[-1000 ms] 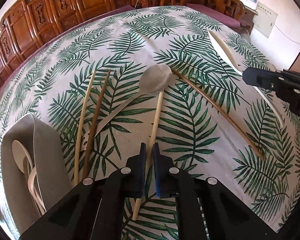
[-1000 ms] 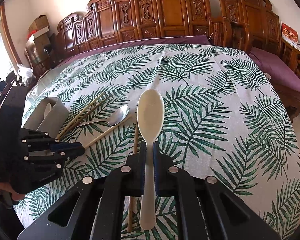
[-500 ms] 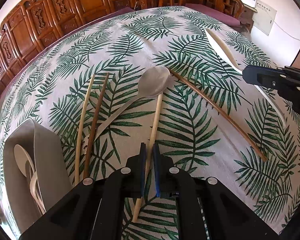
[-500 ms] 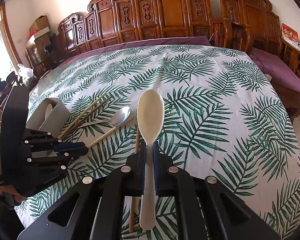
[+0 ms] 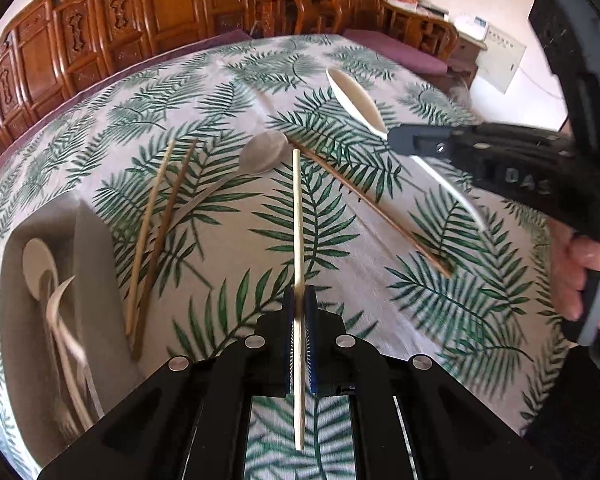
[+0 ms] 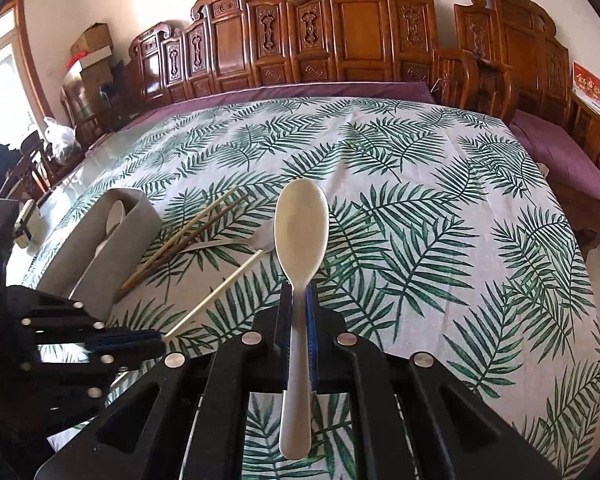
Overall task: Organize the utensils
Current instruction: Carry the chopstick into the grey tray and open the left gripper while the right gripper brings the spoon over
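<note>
While each tool is closed on a light, stiff piece, left tool (image 5: pixel 299 322) pinching a slippery thin chopstick (image 5: pixel 297 216) low on its shaft, right tool (image 6: pixel 298 300) clamps the cream spoon (image 6: pixel 300 228) at its neck, above the desk (image 6: pixel 440 184).

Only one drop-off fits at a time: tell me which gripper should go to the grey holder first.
Left. The left gripper, shut on a pale chopstick, is nearer the holder. The right gripper, holding the white spoon, would probably cross over it.
</note>
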Demonstrator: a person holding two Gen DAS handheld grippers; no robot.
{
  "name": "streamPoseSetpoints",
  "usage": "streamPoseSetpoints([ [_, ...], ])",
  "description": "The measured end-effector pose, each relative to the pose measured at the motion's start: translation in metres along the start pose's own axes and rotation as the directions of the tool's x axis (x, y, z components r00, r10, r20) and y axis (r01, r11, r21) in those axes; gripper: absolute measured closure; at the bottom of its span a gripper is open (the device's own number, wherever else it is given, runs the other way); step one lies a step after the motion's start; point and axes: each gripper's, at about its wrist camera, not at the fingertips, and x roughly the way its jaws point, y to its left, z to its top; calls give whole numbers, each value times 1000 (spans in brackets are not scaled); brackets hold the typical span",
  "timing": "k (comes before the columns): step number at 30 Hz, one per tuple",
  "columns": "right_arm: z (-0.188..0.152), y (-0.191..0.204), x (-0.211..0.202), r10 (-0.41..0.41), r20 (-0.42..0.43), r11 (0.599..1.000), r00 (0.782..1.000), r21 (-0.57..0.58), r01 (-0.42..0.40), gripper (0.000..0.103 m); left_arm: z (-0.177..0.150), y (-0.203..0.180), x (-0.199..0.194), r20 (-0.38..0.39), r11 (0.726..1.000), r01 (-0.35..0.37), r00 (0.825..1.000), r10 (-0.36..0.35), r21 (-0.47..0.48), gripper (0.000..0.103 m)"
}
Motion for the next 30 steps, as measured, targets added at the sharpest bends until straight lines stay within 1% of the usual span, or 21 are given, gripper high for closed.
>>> streamPoseSetpoints([
  [5, 5, 20, -3, 27, 15, 1000, 1000, -14, -27, 95, -2, 18, -32, 48, 999, 7, 999, -5, -34, 99],
  [8, 8, 36, -1, 48, 16, 998, 999, -30, -48, 95, -1, 31, -55, 88, 999, -2, 996, 6, -50, 99],
  [12, 10, 64, 1, 82, 14, 995, 997, -66, -81, 95, 0, 51, -74, 122, 997, -17, 992, 26, -72, 99],
  [17, 9, 93, 2, 118, 6, 987, 993, -107, -116, 95, -6, 82, -83, 148, 990, -33, 988, 53, -137, 99],
  [20, 7, 105, 3, 129, -1, 984, 992, -125, -128, 95, -14, 105, -83, 154, 979, -35, 986, 67, -199, 99],
  [27, 3, 114, 5, 133, -15, 981, 991, -139, -134, 95, -26, 141, -81, 143, 961, -75, 983, 117, -265, 99],
  [30, 2, 117, 6, 143, -13, 980, 990, -138, -143, 95, -32, 152, -75, 117, 954, -96, 984, 134, -284, 99],
])
